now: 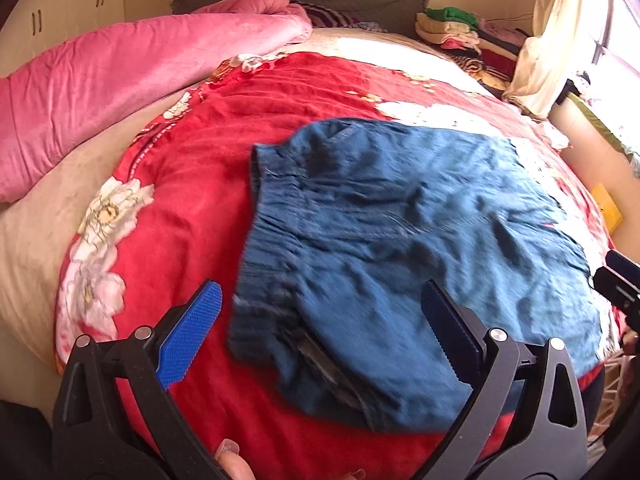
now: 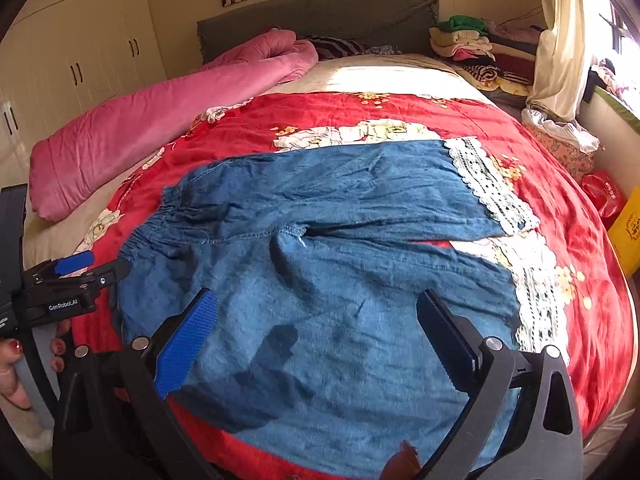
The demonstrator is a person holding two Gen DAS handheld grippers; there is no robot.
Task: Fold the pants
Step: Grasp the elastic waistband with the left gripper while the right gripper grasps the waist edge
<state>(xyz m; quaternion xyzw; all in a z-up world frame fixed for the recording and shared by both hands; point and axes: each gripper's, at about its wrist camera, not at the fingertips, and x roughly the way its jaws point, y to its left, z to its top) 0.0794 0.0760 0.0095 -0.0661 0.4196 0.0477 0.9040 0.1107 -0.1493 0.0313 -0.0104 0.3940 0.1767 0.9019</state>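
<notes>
Both my left gripper [image 1: 322, 320] and right gripper [image 2: 316, 328] gape wide, holding nothing, above the rumpled blue pants [image 2: 320, 280], lace-cuffed, spread flat across the red bedspread [image 2: 560, 184] toward its near edge.

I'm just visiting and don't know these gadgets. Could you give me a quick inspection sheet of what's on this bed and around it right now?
Surface: red floral blanket spread over the bed.
Job's things: blue pants lying spread out, not yet folded, elastic waistband to the left, white lace cuffs to the right.
Clutter: rolled pink quilt along the left side; pile of folded clothes by the headboard.
Grippers: left gripper open above the waistband end; right gripper open above the nearer leg; neither holds cloth.
Cables: nothing seen.
Surroundings: wardrobe at left, curtain and window at right, pictures above the headboard.
</notes>
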